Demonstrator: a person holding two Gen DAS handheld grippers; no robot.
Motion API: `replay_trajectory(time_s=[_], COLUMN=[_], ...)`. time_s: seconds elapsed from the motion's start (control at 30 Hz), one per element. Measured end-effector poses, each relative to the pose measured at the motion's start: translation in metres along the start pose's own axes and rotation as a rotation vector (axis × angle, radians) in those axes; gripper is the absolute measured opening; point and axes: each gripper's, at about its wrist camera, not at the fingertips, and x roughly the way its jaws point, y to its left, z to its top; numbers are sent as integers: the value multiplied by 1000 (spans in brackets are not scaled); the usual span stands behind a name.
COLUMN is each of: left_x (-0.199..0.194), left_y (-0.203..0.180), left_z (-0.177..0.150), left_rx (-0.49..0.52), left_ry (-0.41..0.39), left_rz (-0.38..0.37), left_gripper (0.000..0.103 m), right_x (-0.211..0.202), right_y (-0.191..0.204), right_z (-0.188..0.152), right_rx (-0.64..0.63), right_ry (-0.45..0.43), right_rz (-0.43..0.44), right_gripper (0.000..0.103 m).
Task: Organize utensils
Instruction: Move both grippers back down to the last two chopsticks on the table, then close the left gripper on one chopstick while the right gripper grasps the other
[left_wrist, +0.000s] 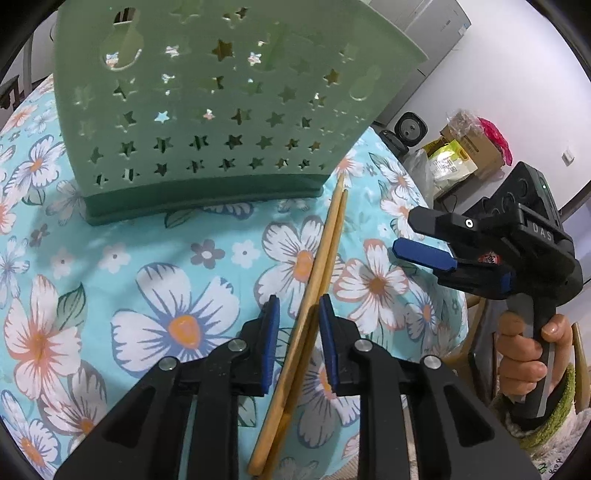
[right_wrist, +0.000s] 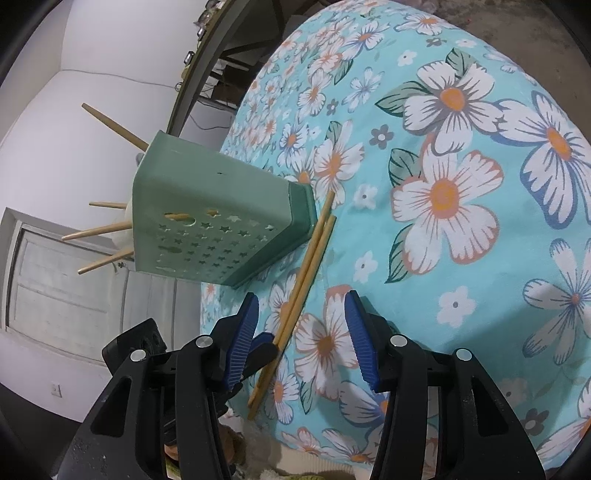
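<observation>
My left gripper (left_wrist: 298, 332) has its ribbed blue pads (left_wrist: 271, 334) set narrowly either side of a pair of wooden chopsticks (left_wrist: 325, 254), the right-hand pad touching the wood while a sliver of cloth shows at the other, so I cannot tell whether the grip is firm. The chopsticks are pale bamboo, smooth, slim and tapered, lying side by side on the floral tablecloth (left_wrist: 155, 266), their thin tips at about one o'clock from my left jaws, just beside the dark green base of the utensil holder (left_wrist: 207, 110). That holder is matte mint-green plastic, boxy with a flared top, its wall punched with rows of star-shaped holes and larger keyhole slots; in the right wrist view it sits at ten o'clock from my right gripper (right_wrist: 301, 339), with more chopstick ends (right_wrist: 103, 230) poking from its mouth. The cloth is soft cotton, turquoise, printed with big white-and-orange flowers. My right gripper hangs with jaws parted, nothing between them, its black frame and blue pads (left_wrist: 424, 254) at three o'clock in the left view, my hand (left_wrist: 524, 354) around its handle.
</observation>
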Motion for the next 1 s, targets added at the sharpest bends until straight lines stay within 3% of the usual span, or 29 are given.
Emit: replay_trajectory(time_s=[0.17,0.53,0.7,1.0], left_x=[0,14,16,9], left_y=[-1,-31,-30,-21], left_z=[3,-5,-4,-10], left_rx=[29,204,136,16], left_ry=[-12,10,17,26], left_rz=[50,181,135,74], left_gripper=[19,16,16,9], right_x=[4,11,17,52], right_y=[5,7,13,33], right_z=[0,1,3,5], right_rx=[-8,-9,-32,-159], right_ry=[4,4,3,-9], right_rz=[-2,-13,-47,-242], right_gripper=[48,47,41,24])
